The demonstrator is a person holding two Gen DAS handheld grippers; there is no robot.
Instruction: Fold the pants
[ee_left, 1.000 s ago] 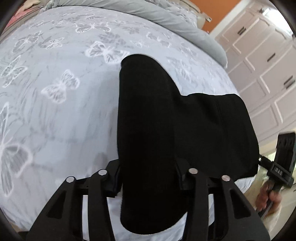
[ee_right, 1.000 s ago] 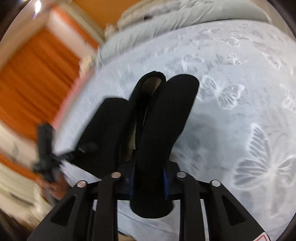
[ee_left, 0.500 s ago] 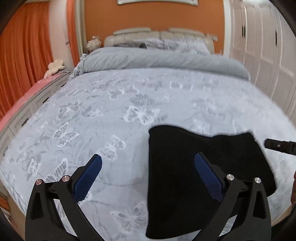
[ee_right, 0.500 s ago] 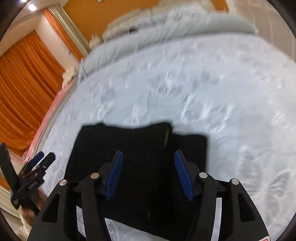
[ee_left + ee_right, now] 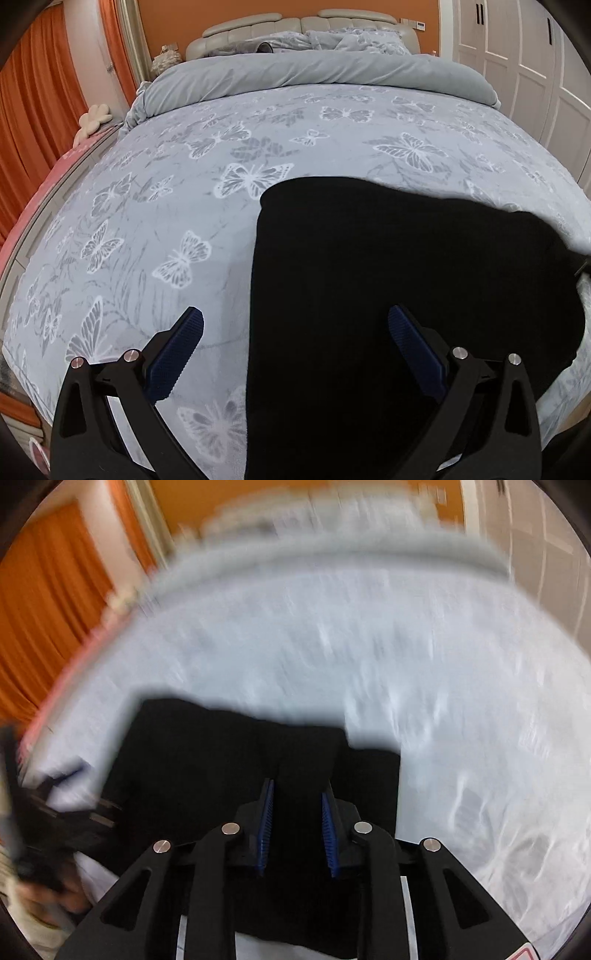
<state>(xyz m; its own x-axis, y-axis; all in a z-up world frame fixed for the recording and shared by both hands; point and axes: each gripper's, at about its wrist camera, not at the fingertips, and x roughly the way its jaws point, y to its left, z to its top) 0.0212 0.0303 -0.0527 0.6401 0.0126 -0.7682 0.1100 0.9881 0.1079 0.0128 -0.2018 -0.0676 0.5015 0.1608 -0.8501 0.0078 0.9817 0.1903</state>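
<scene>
The left gripper (image 5: pixel 295 325) gapes wide and empty, while the right gripper (image 5: pixel 297 801), jaws just narrowing, grips nothing.

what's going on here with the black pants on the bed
A person with a hand-held gripper in each hand is folding black pants on a butterfly-print bed cover. The pants lie folded and flat near the bed's near edge. The left hand-held gripper hangs wide open above them, gripping nothing. The right hand-held gripper has just been narrowing, with nothing visibly pinched.

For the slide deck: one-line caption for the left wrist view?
Left gripper wide open above folded black pants on butterfly-print bedspread.
</scene>
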